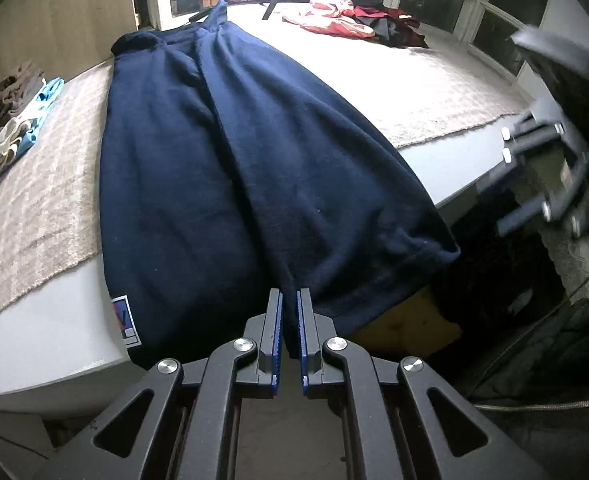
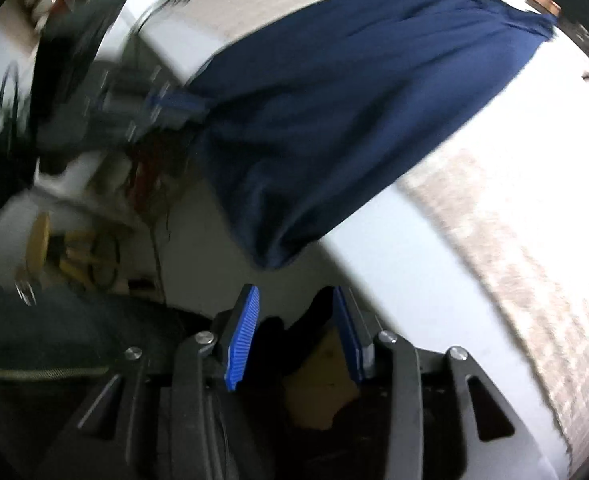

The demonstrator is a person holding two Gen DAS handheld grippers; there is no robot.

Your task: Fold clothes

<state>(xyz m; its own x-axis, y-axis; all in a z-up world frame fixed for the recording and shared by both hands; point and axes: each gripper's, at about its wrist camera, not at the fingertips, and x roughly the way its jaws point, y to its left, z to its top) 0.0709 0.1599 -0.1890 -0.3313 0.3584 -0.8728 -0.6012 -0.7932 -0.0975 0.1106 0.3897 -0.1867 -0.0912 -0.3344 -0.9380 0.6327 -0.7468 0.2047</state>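
In the left wrist view, your left gripper was clenched on the near hem of the navy garment, which lay stretched toward twelve o'clock over the beige cloth on the white table. In the right wrist view, your right gripper stood released and empty, the garment at twelve o'clock, its corner hanging over the table's edge.

light: dim, lamp glare top centre | left: sharp | right: motion-blurred | edges: fisheye-bent
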